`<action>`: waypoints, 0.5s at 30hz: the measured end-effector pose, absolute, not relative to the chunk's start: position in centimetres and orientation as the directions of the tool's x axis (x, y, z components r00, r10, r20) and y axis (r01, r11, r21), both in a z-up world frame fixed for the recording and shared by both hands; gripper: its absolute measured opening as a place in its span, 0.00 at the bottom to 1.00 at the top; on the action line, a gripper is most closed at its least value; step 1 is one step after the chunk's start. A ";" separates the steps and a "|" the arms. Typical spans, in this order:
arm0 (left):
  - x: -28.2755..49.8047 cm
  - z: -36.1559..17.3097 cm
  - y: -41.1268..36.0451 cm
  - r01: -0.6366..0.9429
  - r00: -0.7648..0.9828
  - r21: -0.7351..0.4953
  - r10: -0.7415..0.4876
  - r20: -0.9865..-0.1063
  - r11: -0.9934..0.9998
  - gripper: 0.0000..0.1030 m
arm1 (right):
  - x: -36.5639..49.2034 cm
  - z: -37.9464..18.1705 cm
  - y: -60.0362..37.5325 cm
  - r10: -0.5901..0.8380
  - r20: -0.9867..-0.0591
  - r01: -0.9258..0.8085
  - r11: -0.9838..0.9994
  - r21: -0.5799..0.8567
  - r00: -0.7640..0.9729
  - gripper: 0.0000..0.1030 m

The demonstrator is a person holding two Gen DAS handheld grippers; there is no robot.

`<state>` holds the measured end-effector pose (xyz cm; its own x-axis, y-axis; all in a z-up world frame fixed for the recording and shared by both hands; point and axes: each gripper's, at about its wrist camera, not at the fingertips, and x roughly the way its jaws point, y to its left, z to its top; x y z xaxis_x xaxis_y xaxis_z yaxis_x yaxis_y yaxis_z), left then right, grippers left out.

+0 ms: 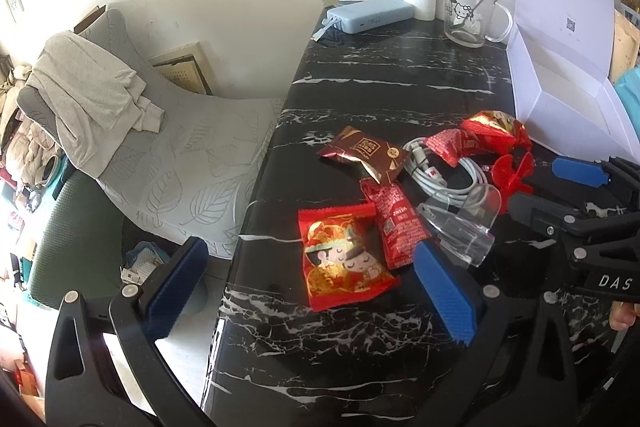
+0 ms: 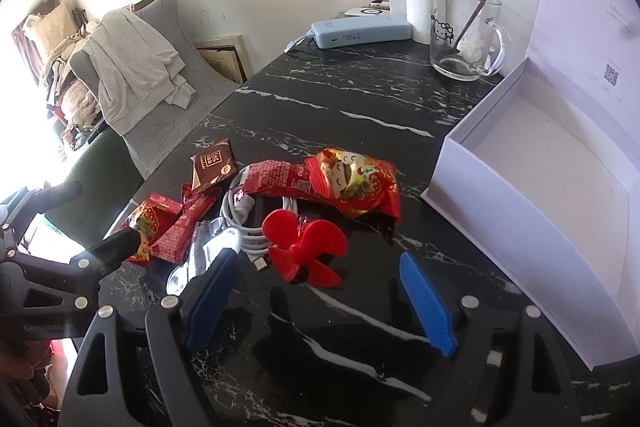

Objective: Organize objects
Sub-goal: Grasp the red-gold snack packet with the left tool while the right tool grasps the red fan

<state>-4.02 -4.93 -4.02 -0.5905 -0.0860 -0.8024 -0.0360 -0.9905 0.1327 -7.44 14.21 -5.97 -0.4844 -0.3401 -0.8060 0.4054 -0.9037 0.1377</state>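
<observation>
I see both claws spread wide and empty, right gripper [image 2: 320, 301] lined up on the red fan [image 2: 306, 251] in the snack pile beside the seemingly empty white box [image 2: 520, 211], left gripper [image 1: 312, 291] over a snack packet [image 1: 344, 261]; next: descend, pinch.

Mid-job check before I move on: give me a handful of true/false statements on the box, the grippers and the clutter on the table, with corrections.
1. The white box stands open with nothing visible inside. True.
2. The right gripper is shut on the red propeller. False: its jaws are spread and hold nothing; the propeller lies on the table just ahead of them.
3. The left gripper is open, with a red cartoon snack packet lying ahead between its fingers. True.
4. The white cable is already in the box. False: it lies coiled on the table among the packets.
5. The glass mug is empty. False: a spoon stands in it, with something white at the bottom.
</observation>
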 end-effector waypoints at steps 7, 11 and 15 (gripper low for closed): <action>-5.3 -5.3 -5.8 -0.019 -0.558 0.106 -0.077 -0.826 -0.994 1.00 | -8.5 -6.9 13.8 -0.320 -0.823 0.396 -0.910 0.128 -0.469 0.81; -5.9 -6.2 -6.0 -0.019 -0.540 0.109 -0.082 -0.838 -0.994 0.99 | -9.0 -7.4 13.6 -0.313 -0.831 0.398 -0.909 0.122 -0.460 0.77; -6.2 -6.8 -6.4 0.004 -0.526 0.098 -0.086 -0.846 -0.995 0.91 | -9.0 -7.6 13.5 -0.303 -0.834 0.399 -0.910 0.109 -0.462 0.72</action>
<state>-6.24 -6.40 -6.84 -0.5257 -0.0857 -0.8464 0.0039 -0.9951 0.0984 -9.04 13.49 -7.64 -0.4621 -0.3027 -0.8336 0.3990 -0.9104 0.1094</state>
